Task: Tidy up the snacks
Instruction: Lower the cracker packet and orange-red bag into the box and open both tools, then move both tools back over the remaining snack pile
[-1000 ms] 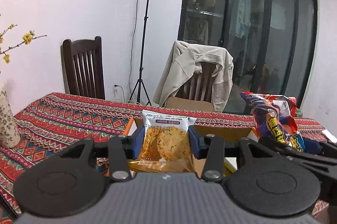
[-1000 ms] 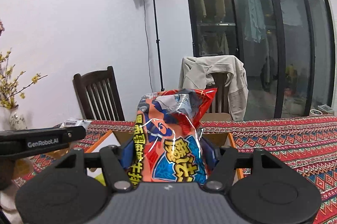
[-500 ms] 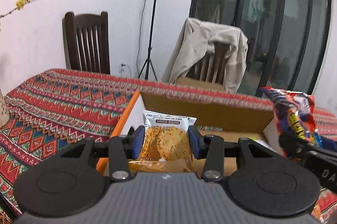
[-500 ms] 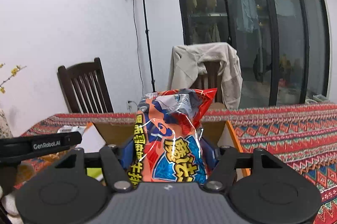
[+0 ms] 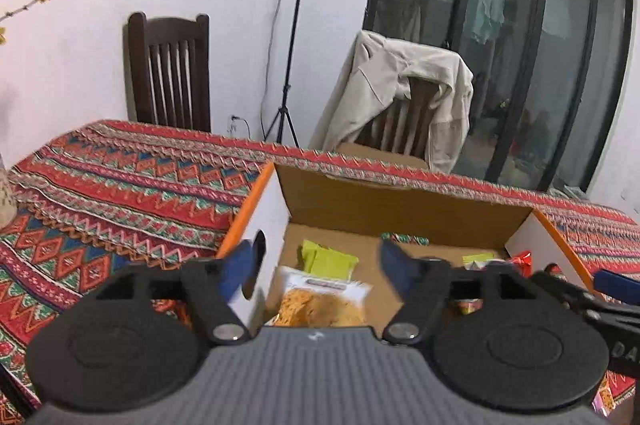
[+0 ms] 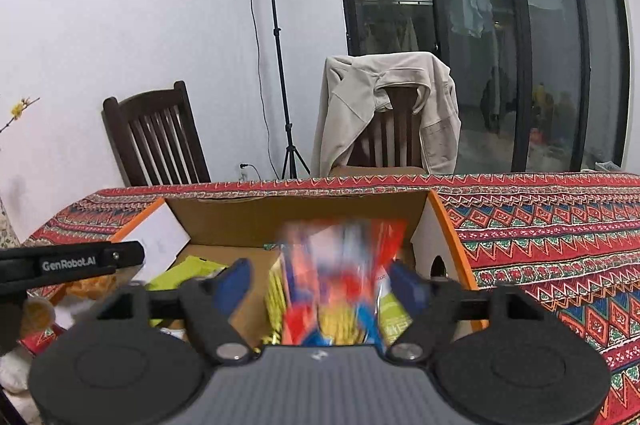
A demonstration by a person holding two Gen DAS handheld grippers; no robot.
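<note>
The orange crisp packet (image 5: 320,303) lies in the cardboard box (image 5: 404,203), clear of both pads of the left gripper (image 5: 320,267), whose jaws are opening wide. The red-blue bag (image 6: 340,277), blurred, stands between the right gripper (image 6: 320,285) pads; its jaws are opening, untouched. Green packets (image 5: 328,259) lie beside. The box sits on the patterned tablecloth (image 5: 120,193).

- The red-and-blue foil snack bag (image 6: 336,281) between the opening jaws of the right gripper (image 6: 320,277) is motion-blurred; its print is unreadable.
- The near end of the clear packet of orange crisps (image 5: 324,301) is hidden behind the grey body of the left gripper (image 5: 320,265).
- The lime-green packets (image 5: 326,259) are partly covered.
- The open cardboard box (image 5: 400,201) is cut off at its near side.
</note>
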